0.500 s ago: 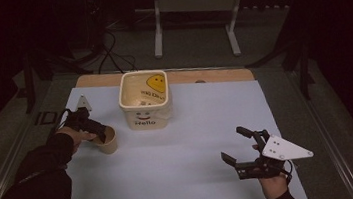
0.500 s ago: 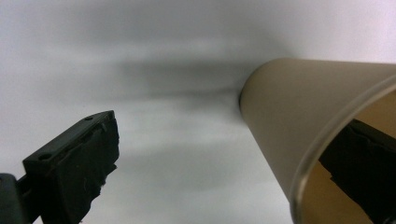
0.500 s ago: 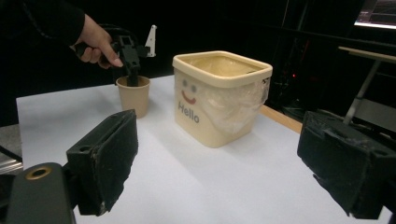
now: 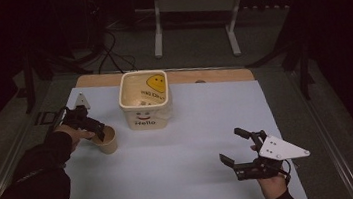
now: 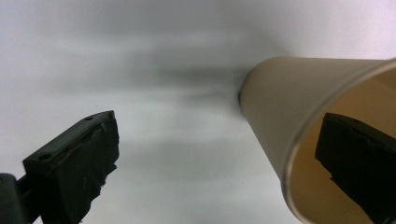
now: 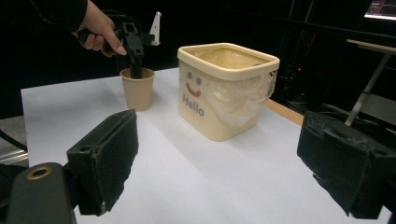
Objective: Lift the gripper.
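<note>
The brown paper cup (image 4: 105, 140) stood upright on the white sheet covering the desk (image 4: 181, 154), near the desk's left edge and just to the left of the cream square bucket (image 4: 145, 103); cup and bucket stood apart. The bucket bore a smiling face and the word "Hello" and had a clear plastic liner inside.

The left hand-held gripper (image 4: 98, 131) was positioned over the cup's rim. Its jaws were spread and straddled the cup wall: one jaw sat inside the cup, the other outside, well clear of the wall. No pinch on the wall was observed.

The right hand-held gripper (image 4: 231, 147) was held above the near right part of the desk, well apart from cup and bucket. Its jaws were spread wide with nothing between them.
</note>
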The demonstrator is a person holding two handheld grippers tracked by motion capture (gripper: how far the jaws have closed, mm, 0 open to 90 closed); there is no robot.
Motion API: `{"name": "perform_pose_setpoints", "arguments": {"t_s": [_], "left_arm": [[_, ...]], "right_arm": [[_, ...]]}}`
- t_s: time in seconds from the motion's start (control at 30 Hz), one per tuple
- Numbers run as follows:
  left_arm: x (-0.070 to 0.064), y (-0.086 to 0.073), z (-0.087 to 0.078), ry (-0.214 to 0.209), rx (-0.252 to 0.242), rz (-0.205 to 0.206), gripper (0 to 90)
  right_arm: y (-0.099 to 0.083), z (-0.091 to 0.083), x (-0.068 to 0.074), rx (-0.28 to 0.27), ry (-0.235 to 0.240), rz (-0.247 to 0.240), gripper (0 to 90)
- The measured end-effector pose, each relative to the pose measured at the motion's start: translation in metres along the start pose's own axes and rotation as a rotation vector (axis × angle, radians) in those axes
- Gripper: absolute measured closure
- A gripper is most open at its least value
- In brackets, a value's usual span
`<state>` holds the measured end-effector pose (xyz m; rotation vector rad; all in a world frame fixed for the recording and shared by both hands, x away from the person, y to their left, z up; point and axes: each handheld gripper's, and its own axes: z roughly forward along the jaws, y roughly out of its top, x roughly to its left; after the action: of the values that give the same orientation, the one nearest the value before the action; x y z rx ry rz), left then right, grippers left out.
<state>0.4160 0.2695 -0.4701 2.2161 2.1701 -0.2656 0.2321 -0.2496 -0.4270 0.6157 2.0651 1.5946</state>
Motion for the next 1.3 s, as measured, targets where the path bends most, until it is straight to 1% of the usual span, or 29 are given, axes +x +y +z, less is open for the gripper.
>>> {"name": "perform_pose_setpoints", "arguments": {"t_s": [0.03, 0.07, 0.1, 0.17, 0.2, 0.27, 0.3, 0.33, 0.4, 0.43, 0.47, 0.53, 0.57, 0.6, 0.63, 0.67, 0.73, 0.77, 0.8, 0.9, 0.97, 1.0, 1.03, 1.07, 1.1, 1.13, 1.23, 1.3], "left_arm": [[0.0, 0.0, -0.002, -0.007, 0.0, -0.001, 0.7], [0.0, -0.001, -0.003, 0.001, -0.002, 0.001, 0.7], [0.0, -0.001, -0.005, 0.0, 0.003, 0.004, 0.7], [-0.001, -0.001, -0.01, -0.003, -0.006, 0.004, 0.7], [-0.001, -0.001, -0.012, 0.002, 0.002, 0.015, 0.7], [-0.002, -0.001, -0.019, -0.003, -0.006, 0.021, 0.7], [-0.003, -0.001, -0.021, 0.002, -0.011, 0.023, 0.7], [-0.003, -0.001, -0.026, 0.001, -0.01, 0.034, 0.7], [-0.005, 0.0, -0.033, 0.007, -0.019, 0.038, 0.7], [-0.005, 0.0, -0.033, 0.007, -0.019, 0.038, 0.7], [-0.009, 0.001, -0.043, 0.008, -0.029, 0.053, 0.7], [-0.011, 0.001, -0.051, 0.011, -0.034, 0.063, 0.7], [-0.011, 0.001, -0.051, 0.011, -0.034, 0.063, 0.7], [-0.012, 0.001, -0.054, 0.008, -0.03, 0.074, 0.7], [-0.013, 0.001, -0.058, 0.016, -0.034, 0.077, 0.7], [-0.014, 0.001, -0.061, 0.009, -0.036, 0.078, 0.7], [-0.015, 0.0, -0.066, 0.013, -0.035, 0.089, 0.7], [-0.015, -0.001, -0.069, 0.006, -0.033, 0.097, 0.7], [-0.015, -0.001, -0.071, 0.008, -0.036, 0.103, 0.7], [-0.012, -0.003, -0.08, -0.005, -0.049, 0.108, 0.6], [-0.011, -0.005, -0.086, -0.006, -0.053, 0.124, 0.6], [-0.01, -0.006, -0.09, -0.023, -0.056, 0.136, 0.6], [-0.01, -0.006, -0.093, -0.02, -0.053, 0.153, 0.6], [-0.01, -0.007, -0.097, -0.013, -0.062, 0.156, 0.6], [-0.009, -0.007, -0.101, -0.017, -0.064, 0.167, 0.6], [-0.01, -0.008, -0.108, -0.008, -0.07, 0.18, 0.6], [-0.009, -0.008, -0.112, -0.004, -0.077, 0.183, 0.6], [-0.011, -0.01, -0.126, 0.023, -0.081, 0.213, 0.6]], "right_arm": [[0.0, 0.0, 0.0, 0.0, 0.0, 0.0, 12.4], [0.0, 0.0, 0.0, 0.001, 0.0, 0.001, 12.4], [0.0, 0.0, 0.0, 0.003, 0.001, 0.001, 12.4], [0.0, 0.001, 0.0, 0.006, 0.002, -0.001, 12.4], [-0.001, 0.001, 0.001, 0.009, 0.003, 0.001, 12.4], [-0.001, 0.002, 0.001, 0.011, 0.002, 0.0, 12.4], [-0.001, 0.002, 0.001, 0.013, 0.002, -0.001, 12.4], [-0.001, 0.003, 0.001, 0.018, 0.006, -0.002, 12.4], [-0.001, 0.003, 0.001, 0.019, 0.007, -0.001, 12.4], [-0.001, 0.003, 0.001, 0.019, 0.007, -0.001, 12.4], [-0.002, 0.004, 0.001, 0.021, 0.009, -0.001, 12.4], [-0.002, 0.004, 0.0, 0.022, 0.01, -0.001, 12.5], [-0.002, 0.004, 0.0, 0.022, 0.01, -0.001, 12.5], [-0.002, 0.004, 0.0, 0.023, 0.01, 0.0, 12.4], [-0.002, 0.004, 0.0, 0.023, 0.01, 0.0, 12.4], [-0.002, 0.004, 0.0, 0.023, 0.01, 0.0, 12.5], [-0.002, 0.003, 0.0, 0.02, 0.012, -0.001, 12.5], [-0.002, 0.003, 0.0, 0.021, 0.013, -0.002, 12.4], [-0.002, 0.003, 0.0, 0.022, 0.014, -0.002, 12.4], [-0.001, 0.003, 0.001, 0.025, 0.014, -0.007, 12.5], [-0.001, 0.003, 0.001, 0.025, 0.015, -0.008, 12.4], [-0.001, 0.003, 0.001, 0.026, 0.015, -0.008, 12.5], [-0.001, 0.003, 0.001, 0.028, 0.015, -0.007, 12.4], [-0.002, 0.004, 0.001, 0.032, 0.018, -0.006, 12.5], [-0.002, 0.004, 0.001, 0.032, 0.018, -0.006, 12.5], [-0.002, 0.004, 0.002, 0.033, 0.02, -0.009, 12.4], [-0.002, 0.004, 0.002, 0.033, 0.022, -0.01, 12.5], [-0.002, 0.005, 0.002, 0.034, 0.024, -0.011, 12.4]]}}
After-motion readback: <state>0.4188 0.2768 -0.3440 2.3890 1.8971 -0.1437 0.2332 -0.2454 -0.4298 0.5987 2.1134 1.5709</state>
